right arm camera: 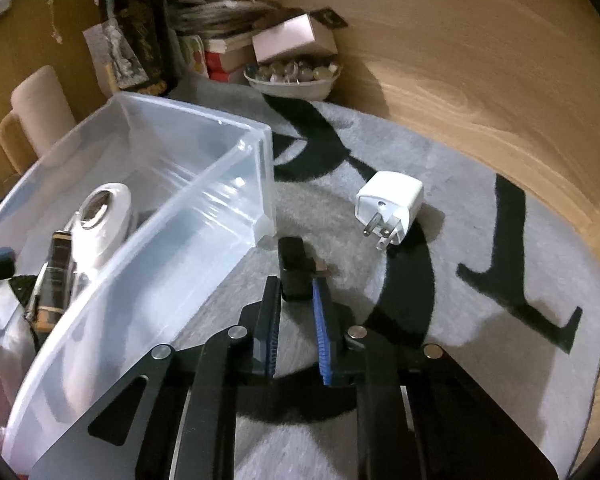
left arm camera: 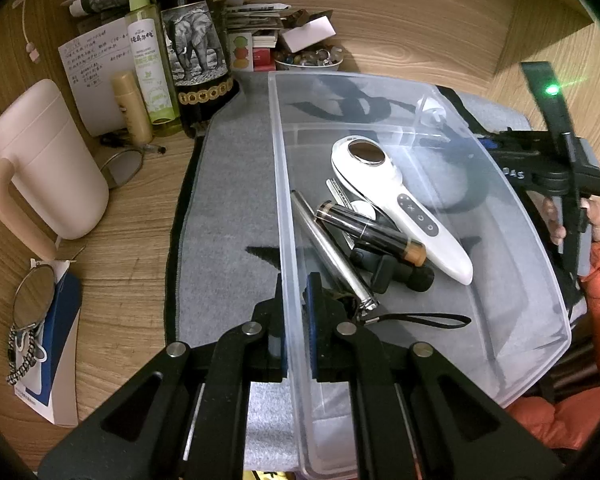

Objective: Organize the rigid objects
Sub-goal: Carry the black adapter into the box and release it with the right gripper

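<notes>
A clear plastic bin (left arm camera: 512, 216) stands on a grey mat. In it lie a white handheld device (left arm camera: 400, 196), a dark tube with a gold cap (left arm camera: 372, 232), a silver pen-like rod (left arm camera: 332, 256) and a black gadget (left arm camera: 396, 272). My left gripper (left arm camera: 294, 292) is shut on the bin's left wall. In the right wrist view my right gripper (right arm camera: 296, 284) is shut on a small black block (right arm camera: 294, 268) just above the mat, right of the bin (right arm camera: 228, 184). A white plug adapter (right arm camera: 392, 204) lies on the mat beyond it.
A pink jug (left arm camera: 48, 160), bottles (left arm camera: 192, 52), a paper note and glasses (left arm camera: 120, 166) stand left on the wooden desk. A bowl of small items (right arm camera: 292, 78) and boxes sit at the back. A round mirror (left arm camera: 34, 296) lies at the left front.
</notes>
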The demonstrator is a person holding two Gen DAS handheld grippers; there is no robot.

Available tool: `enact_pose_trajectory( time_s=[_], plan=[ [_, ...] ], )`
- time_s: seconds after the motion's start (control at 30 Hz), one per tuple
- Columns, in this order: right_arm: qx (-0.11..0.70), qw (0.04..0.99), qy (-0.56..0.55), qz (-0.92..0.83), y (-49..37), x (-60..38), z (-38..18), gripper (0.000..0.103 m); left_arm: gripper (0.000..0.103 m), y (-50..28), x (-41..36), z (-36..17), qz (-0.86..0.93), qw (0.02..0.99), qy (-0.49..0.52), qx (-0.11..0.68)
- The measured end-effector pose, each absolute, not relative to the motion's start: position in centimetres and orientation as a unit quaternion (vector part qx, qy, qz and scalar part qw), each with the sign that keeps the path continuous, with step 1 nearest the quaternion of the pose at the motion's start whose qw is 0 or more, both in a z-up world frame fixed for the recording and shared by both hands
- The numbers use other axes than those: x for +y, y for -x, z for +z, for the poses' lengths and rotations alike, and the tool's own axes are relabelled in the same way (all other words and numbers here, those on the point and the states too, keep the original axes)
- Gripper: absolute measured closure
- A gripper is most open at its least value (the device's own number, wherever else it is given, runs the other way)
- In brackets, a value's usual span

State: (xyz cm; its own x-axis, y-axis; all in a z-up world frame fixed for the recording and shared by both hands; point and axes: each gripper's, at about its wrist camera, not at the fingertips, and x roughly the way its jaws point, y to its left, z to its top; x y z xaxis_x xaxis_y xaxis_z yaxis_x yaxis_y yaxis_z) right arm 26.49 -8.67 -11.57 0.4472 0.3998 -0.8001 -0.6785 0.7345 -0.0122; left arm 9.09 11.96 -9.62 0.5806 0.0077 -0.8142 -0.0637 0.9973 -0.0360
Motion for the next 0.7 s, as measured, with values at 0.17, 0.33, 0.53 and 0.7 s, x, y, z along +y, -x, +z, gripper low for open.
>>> enact_pose_trajectory(
  time_s=[0.17, 0.33, 0.53, 0.7],
  plan=[
    [0.383, 0.848, 0.166, 0.326, -25.1, -9.4, -9.2, 0.089, 0.097, -9.1, 12.0, -9.6, 0.02, 0.889, 0.031, 0.457],
    [0.344, 0.864, 0.159, 0.33, -23.3, -10.1, -6.1, 0.089, 0.097, -9.1, 12.0, -9.6, 0.02, 0.889, 0.03, 0.457],
    [0.303, 0.876, 0.153, 0.343, -20.9, -9.9, -3.1, 0.089, 0.096, -9.1, 12.0, -9.5, 0.019, 0.889, 0.029, 0.457],
    [0.285, 0.872, 0.156, 0.367, -19.2, -8.7, -2.1, 0.089, 0.096, -9.1, 12.0, -9.5, 0.02, 0.889, 0.029, 0.457]
  ],
)
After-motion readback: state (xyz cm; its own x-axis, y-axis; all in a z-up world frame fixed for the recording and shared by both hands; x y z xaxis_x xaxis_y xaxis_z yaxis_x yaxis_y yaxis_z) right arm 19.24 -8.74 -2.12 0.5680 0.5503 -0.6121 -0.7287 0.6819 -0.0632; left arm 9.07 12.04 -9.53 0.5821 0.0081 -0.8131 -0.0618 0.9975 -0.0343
